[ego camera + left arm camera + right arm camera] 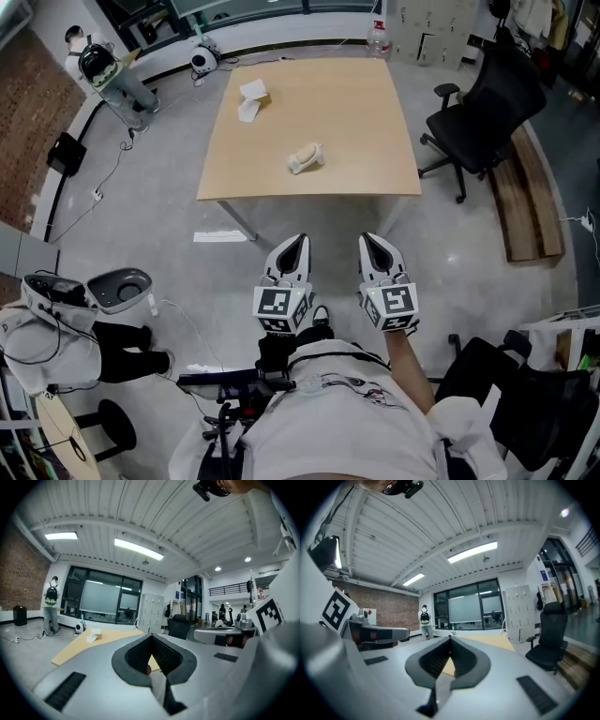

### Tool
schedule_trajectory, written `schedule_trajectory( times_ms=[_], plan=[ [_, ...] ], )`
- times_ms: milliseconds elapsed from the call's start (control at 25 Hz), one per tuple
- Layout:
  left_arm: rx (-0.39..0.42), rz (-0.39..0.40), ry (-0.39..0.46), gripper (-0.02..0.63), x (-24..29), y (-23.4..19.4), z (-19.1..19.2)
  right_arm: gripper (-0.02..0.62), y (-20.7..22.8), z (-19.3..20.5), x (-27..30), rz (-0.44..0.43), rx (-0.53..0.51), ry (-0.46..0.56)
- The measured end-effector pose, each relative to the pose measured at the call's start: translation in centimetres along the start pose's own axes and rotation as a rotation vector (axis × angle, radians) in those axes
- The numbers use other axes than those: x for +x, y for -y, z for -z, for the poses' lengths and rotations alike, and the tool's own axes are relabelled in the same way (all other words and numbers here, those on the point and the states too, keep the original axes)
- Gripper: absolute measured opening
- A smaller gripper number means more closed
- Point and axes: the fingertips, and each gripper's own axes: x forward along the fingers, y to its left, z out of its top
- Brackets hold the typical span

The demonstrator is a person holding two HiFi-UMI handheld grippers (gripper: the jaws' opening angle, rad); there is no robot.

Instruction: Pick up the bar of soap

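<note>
Bar of soap point(306, 158) lies on the counter point(375, 141), just inside the near edge, about midway along it. Jaws of the left hand-held gripper point(296, 242) are together, nothing in them. Same for the right hand-held gripper point(371, 241): closed, empty. Both are side by side over the floor, short of the near edge, well apart from the soap. White box point(253, 97) toward the far left corner. Black office chair point(487, 108) off the right edge.

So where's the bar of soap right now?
Head view: the bar of soap lies on the table, mid-width near its front edge; a small box sits farther back left.
</note>
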Motion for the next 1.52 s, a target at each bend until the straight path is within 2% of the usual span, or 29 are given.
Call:
schedule_trajectory(
  times_ms=[480,1080,1360,1520],
  plan=[
    [-0.011,0.026,-0.019,0.002,5.6,-6.1,-1.1,0.005,0.6,-1.1,8.6,0.026,-0.003,-0.01],
    [-0.038,0.042,-0.072,0.002,9.1,-10.4,0.0,0.005,0.9,-0.4,14.3,0.031,0.003,-0.061],
    [-0.055,0.029,-0.072,0.002,13.4,-11.8,0.3,0.005,3.1,0.0,18.5,0.002,-0.002,-0.081],
    [-0.041,0.01,-0.055,0.002,17.2,-13.3,-1.1,0.005,5.2,-1.6,22.2,-0.018,-0.018,-0.057]
  ],
)
